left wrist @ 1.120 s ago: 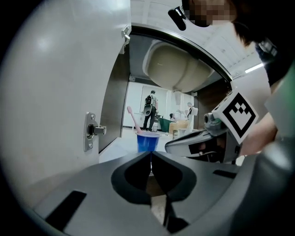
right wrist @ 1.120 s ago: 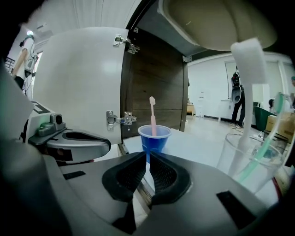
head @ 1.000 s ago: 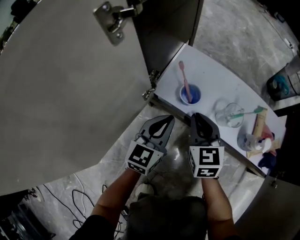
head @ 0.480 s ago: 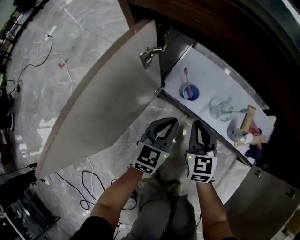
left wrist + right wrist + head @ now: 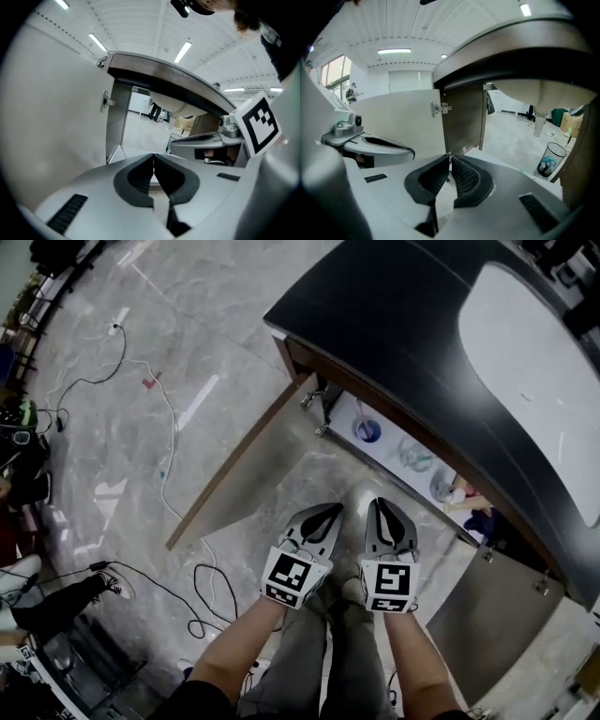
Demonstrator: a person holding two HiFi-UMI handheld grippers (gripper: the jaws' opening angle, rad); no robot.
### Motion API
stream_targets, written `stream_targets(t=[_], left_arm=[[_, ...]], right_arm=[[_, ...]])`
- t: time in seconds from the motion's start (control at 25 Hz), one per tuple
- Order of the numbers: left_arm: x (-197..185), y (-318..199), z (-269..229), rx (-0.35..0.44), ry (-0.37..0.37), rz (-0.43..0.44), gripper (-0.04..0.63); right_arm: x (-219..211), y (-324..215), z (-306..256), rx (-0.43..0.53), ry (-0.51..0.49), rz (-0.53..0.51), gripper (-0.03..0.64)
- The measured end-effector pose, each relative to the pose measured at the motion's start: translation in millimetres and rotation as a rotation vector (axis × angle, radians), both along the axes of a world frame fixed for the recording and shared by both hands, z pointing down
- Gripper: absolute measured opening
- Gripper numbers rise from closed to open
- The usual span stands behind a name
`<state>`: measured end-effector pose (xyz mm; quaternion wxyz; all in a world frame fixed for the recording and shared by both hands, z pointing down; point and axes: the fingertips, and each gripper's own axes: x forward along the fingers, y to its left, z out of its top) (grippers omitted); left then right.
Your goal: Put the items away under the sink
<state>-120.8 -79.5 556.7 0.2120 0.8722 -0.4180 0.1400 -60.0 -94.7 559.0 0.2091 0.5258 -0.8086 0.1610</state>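
**Inspector:** Items under the sink: state and position?

**Assistant:** All stand on the white cabinet floor (image 5: 389, 450), in a row from its left end to its right. Nearest the left end is a blue cup (image 5: 367, 431), upright, with a pink toothbrush (image 5: 361, 418) standing in it, its handle rising above the rim.

**Inspector:** Next along?

**Assistant:** A clear glass (image 5: 415, 456), upright, near the middle and apart from the cup. Its contents are too small to tell.

**Inspector:** And the right end?

**Assistant:** A pale grey container (image 5: 442, 487), with a pinkish-beige item (image 5: 472, 503) just beside it. Something dark blue (image 5: 483, 529) lies at the right corner. Their shapes are too small to make out.
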Motion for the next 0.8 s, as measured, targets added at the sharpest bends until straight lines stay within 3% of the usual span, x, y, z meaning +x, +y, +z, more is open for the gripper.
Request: stream_targets(t=[0.08,0.24,0.56,0.68,0.8], left_arm=[[1,14,-27,-0.024,0.007,-0.008,0.011],[-3,29,-79,-0.007,-0.055,0.019,0.011],[-11,33,-163,-0.020,-0.051,0.053,0.011],[-8,38,-201,-0.044,-0.002,0.050,0.011],[-2,45,-245,-0.018,0.052,0.069,0.011]], right_arm=[[-4,7,-30,-0.007,-0.016,-0.012,0.044],[-9,18,-83,-0.019,-0.054,-0.014,0.044],[-13,36,-171,-0.007,-0.054,-0.064,0.044],[-13,49,-202,-0.009,-0.054,-0.080,0.044],[-18,62,-233,0.001,-0.070,-0.109,0.044]])
